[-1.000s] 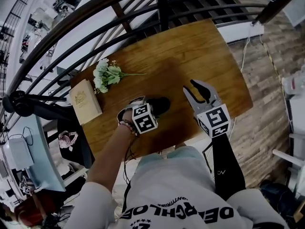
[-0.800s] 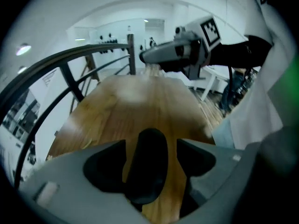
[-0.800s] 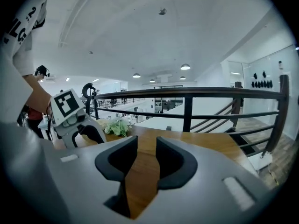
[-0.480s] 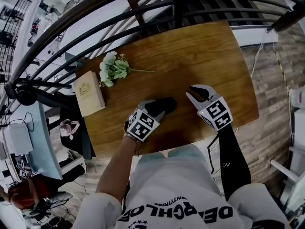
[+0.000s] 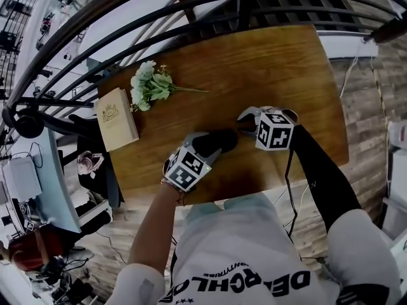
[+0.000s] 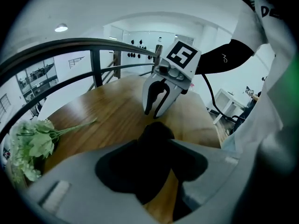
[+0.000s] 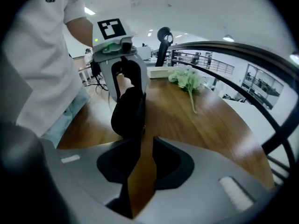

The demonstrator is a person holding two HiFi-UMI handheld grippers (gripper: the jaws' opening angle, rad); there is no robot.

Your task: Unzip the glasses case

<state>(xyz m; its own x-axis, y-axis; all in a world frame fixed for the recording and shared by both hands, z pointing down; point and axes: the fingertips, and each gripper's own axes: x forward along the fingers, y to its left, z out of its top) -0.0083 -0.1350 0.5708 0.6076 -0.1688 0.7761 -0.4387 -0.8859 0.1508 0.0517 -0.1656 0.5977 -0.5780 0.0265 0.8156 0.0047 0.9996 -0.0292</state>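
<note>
A black glasses case [image 5: 219, 139] lies on the wooden table [image 5: 286, 62] near its front edge. My left gripper [image 5: 210, 147] comes in from the lower left and is shut on the case, a jaw on each long side. In the left gripper view the case [image 6: 155, 130] fills the space between the jaws. My right gripper [image 5: 242, 123] points left at the case's right end. Its jaws stand a little apart, with only wood showing between them [image 7: 143, 141]. The case's end [image 7: 128, 112] sits just beyond the tips. I cannot make out the zipper pull.
A bunch of pale green artificial flowers [image 5: 149, 86] lies at the table's back left. A beige box [image 5: 116, 127] rests on the left edge. A dark curved railing [image 5: 191, 18] runs behind the table. Floor and cables lie to the right.
My right gripper swung left across the table to the case's right end, and its jaws narrowed. My left gripper stayed closed on the case, shifting slightly.
</note>
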